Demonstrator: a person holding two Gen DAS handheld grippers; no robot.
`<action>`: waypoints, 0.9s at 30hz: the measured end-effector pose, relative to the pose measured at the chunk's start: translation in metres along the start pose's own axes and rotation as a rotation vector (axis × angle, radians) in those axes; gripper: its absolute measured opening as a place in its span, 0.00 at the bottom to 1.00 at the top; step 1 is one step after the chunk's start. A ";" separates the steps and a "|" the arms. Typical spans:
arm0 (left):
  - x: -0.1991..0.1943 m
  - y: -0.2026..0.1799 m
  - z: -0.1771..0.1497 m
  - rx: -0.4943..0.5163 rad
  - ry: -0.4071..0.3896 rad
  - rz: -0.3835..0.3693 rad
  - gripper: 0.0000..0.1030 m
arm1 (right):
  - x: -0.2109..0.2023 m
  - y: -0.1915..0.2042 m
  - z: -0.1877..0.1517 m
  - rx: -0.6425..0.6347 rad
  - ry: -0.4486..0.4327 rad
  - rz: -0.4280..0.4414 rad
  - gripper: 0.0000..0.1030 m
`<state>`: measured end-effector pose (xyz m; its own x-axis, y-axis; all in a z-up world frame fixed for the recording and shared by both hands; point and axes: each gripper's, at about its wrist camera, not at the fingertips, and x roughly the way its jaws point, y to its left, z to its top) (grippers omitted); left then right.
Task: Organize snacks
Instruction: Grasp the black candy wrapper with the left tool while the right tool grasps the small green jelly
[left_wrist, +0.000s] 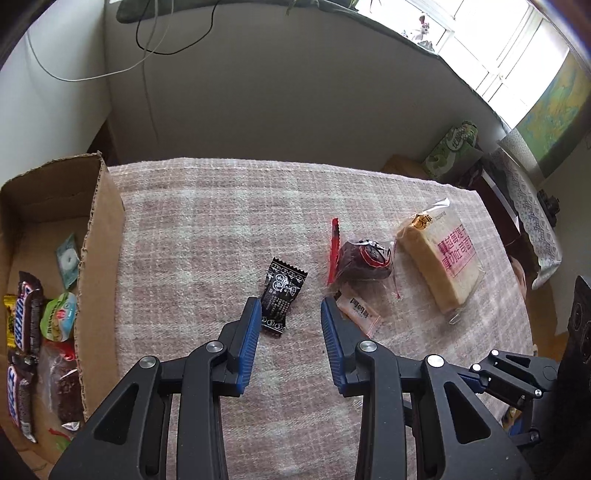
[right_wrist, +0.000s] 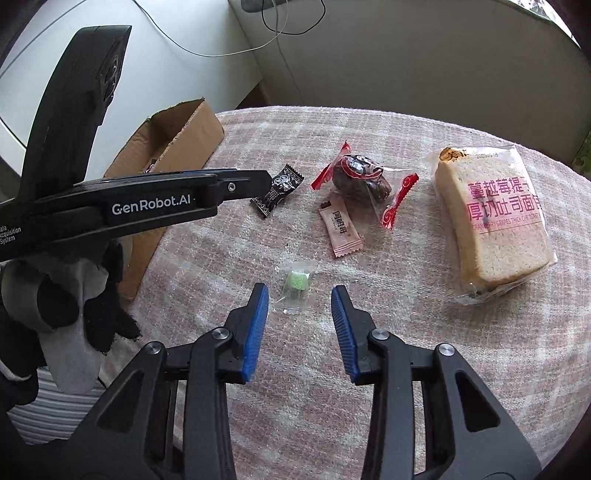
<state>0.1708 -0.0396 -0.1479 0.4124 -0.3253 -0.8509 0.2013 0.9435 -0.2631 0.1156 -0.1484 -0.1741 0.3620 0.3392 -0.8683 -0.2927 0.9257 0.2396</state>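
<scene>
Several snacks already fill the box at the desk's left edge; five wrapped ones, the black candy among them, remain mid-desk; both jaws released, empty

Walls: a plain grey-beige wall stands behind the counter; to its left a white panel meets it at a corner.
Cables: a black cable and a white cable hang across the wall.
Window: a bright window at upper right, daylight pouring in.
Sill: a small figurine stands on it.
Counter: covered by a pink-and-white checked cloth.
Right side: a green printed box and a lace-covered piece of furniture.
</scene>
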 end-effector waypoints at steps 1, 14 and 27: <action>0.003 0.002 0.000 0.002 0.006 0.004 0.31 | 0.003 0.000 0.000 0.003 0.003 0.002 0.36; 0.030 0.001 0.004 0.044 0.041 0.030 0.31 | 0.036 0.012 0.006 -0.028 0.045 -0.035 0.29; 0.032 -0.001 0.002 0.068 0.001 0.024 0.20 | 0.044 0.027 0.005 -0.151 0.052 -0.120 0.19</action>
<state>0.1858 -0.0515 -0.1738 0.4172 -0.3026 -0.8570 0.2513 0.9446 -0.2111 0.1278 -0.1076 -0.2039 0.3574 0.2151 -0.9088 -0.3807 0.9221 0.0685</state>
